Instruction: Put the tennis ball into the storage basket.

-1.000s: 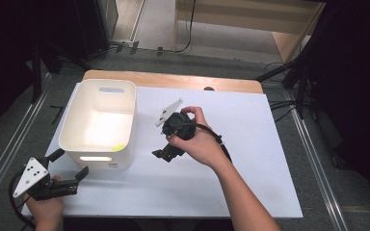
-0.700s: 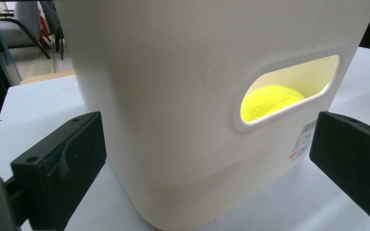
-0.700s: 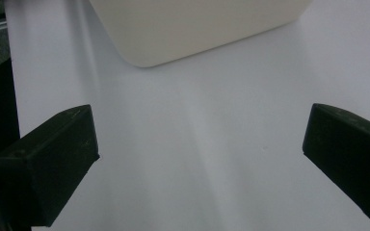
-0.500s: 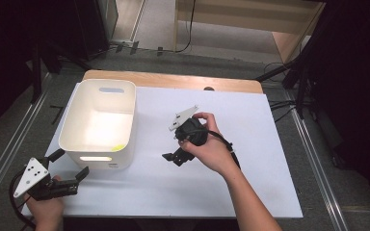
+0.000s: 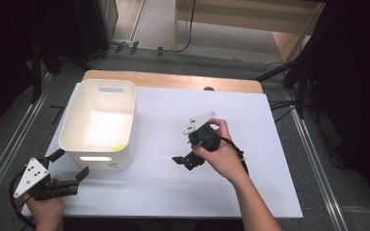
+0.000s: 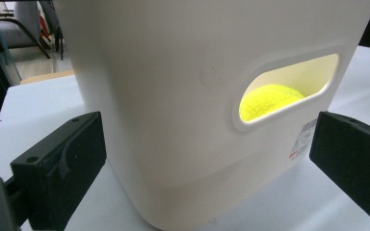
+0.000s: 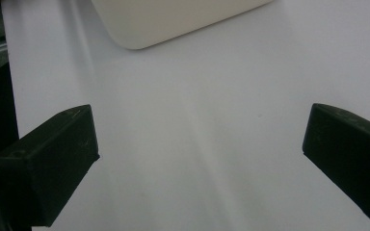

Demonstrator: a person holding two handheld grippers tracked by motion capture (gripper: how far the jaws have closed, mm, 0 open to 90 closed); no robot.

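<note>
Right claw has drifted toward the worktop's near edge, jaws wide, empty; left claw gapes at the white bin, tennis ball inside.

A small sticker sits low on the white bin, just under the right end of its handle cutout. It carries barcode-like stripes and a red mark, but the print is too small to read.

Bin wall between spread fingers
A yellow ball shows through the cream bin handle slot, on the white bench.
</note>
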